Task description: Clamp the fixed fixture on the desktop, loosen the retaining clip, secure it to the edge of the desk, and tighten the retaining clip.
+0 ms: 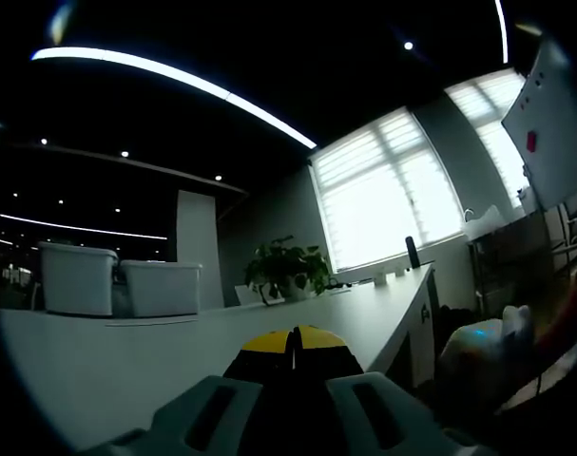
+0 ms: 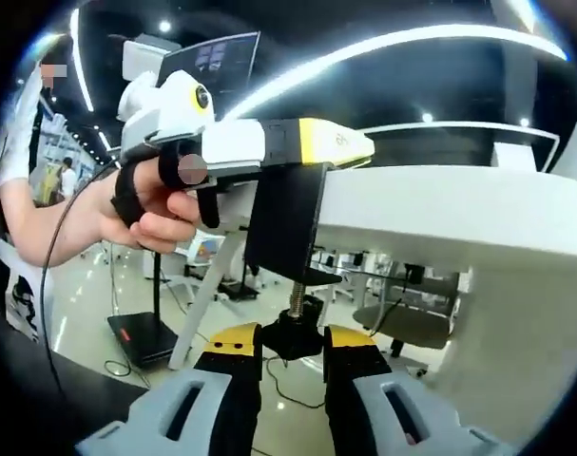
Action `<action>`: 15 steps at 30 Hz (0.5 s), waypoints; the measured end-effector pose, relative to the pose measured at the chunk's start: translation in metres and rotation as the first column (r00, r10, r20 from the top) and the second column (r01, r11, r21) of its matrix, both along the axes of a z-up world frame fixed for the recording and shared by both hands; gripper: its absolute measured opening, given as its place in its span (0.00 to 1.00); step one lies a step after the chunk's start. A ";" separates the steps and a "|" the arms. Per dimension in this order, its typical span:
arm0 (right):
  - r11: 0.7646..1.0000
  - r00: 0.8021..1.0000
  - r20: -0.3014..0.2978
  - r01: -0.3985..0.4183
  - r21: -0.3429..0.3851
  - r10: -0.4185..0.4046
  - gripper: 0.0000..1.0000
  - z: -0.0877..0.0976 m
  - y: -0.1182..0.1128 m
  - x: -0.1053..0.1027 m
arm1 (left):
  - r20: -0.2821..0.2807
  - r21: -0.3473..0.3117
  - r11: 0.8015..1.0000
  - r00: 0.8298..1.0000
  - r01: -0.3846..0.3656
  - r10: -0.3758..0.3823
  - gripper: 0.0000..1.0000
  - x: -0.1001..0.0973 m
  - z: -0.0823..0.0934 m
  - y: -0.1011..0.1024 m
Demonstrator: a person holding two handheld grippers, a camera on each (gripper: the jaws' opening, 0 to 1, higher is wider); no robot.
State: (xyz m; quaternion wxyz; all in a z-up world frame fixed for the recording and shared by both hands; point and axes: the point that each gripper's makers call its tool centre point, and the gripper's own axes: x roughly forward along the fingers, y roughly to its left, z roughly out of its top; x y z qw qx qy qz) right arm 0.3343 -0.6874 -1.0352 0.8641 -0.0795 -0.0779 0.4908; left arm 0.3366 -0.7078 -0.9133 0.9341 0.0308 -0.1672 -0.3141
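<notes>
In the right gripper view, a black metal C-shaped clamp fixture (image 2: 286, 220) with flat matte faces straddles the rounded edge of the smooth white bench (image 2: 440, 214). Its threaded steel screw (image 2: 295, 297) runs down from the lower arm to a black lobed knob (image 2: 292, 335). The right gripper (image 2: 292, 344), grey plastic with yellow-and-black tips, has its jaws closed against that knob from either side, directly beneath the bench edge. Above, the left gripper (image 2: 312, 141), white-bodied with yellow tips, lies along the benchtop, held by a person's hand (image 2: 155, 204) in a black strap, and pinches the top of the fixture where it meets the bench.

In the left gripper view, that gripper's (image 1: 294, 347) yellow tips meet with only a thin seam between them; the fixture itself cannot be made out here. The matte white benchtop (image 1: 126, 361) stretches away to two white plastic bins (image 1: 117, 277), a leafy green potted plant (image 1: 286, 271) and a dark cylindrical bottle (image 1: 413, 252). Beyond are bright blinded windows (image 1: 388, 190) and a dark ceiling with a curved light strip (image 1: 174, 81). The right gripper view shows a glossy pale floor (image 2: 126, 328) under the bench.
</notes>
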 end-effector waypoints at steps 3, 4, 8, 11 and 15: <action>1.000 1.000 0.000 0.007 0.011 -0.007 0.25 -0.001 0.001 -0.002 | -0.001 0.001 1.000 1.000 0.001 -0.001 0.01 0.000 0.000 0.000; 0.999 1.000 -0.007 0.022 0.025 -0.022 0.25 -0.002 0.000 -0.002 | -0.001 0.000 1.000 1.000 0.000 0.000 0.01 0.000 0.000 0.000; 0.991 0.990 -0.060 0.129 0.043 -0.127 0.30 -0.019 -0.007 0.000 | -0.001 -0.001 1.000 1.000 0.000 0.000 0.01 0.000 0.000 0.000; 0.973 0.974 -0.108 0.210 0.095 -0.200 0.34 -0.031 -0.013 -0.011 | -0.002 -0.001 1.000 1.000 0.000 0.000 0.01 0.000 0.000 0.000; 0.945 0.942 -0.161 0.311 0.102 -0.293 0.35 -0.041 -0.012 -0.034 | 0.001 -0.002 1.000 1.000 -0.002 0.002 0.01 0.000 0.000 0.000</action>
